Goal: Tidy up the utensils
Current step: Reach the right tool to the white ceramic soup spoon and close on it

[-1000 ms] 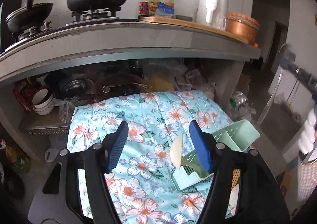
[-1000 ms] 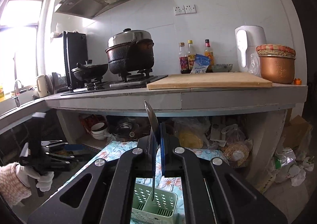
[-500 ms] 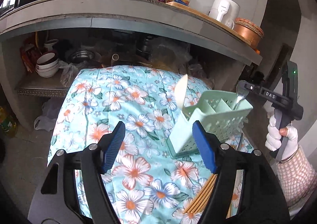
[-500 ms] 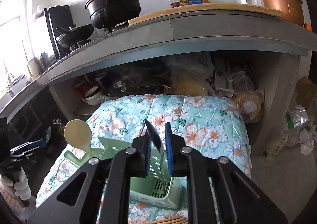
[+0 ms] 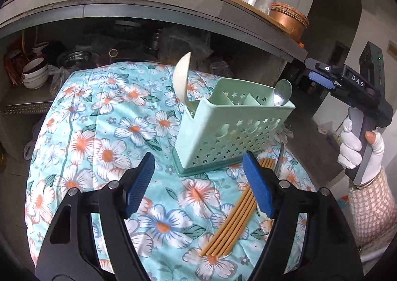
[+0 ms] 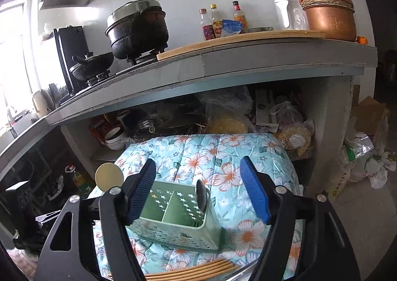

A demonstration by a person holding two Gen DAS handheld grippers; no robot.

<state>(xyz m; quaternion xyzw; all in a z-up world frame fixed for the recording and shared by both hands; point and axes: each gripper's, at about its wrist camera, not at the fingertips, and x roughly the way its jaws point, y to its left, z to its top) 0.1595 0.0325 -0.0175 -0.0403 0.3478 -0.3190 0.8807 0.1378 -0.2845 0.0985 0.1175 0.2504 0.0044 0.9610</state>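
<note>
Left gripper (image 5: 198,176): jaws spread wide, nothing between the pads; they have just been opening a little further. Ahead of its tips stands the mint-green utensil caddy (image 5: 230,132) on the floral cloth (image 5: 99,132). A cream rice paddle (image 5: 182,80) sits upright in the caddy's end compartment, ahead and slightly left of centre. A metal spoon (image 5: 281,94) stands in the opposite end compartment, ahead-right. A bundle of chopsticks (image 5: 233,221) lies flat on the cloth just beside and under the right finger.

Right gripper (image 6: 198,188): jaws have just been opening wide, now spread with no pad contact. The spoon (image 6: 201,196) stands free in the caddy (image 6: 173,228) directly between and below the tips. Gloved right hand (image 5: 357,147) grips the handle.
</note>
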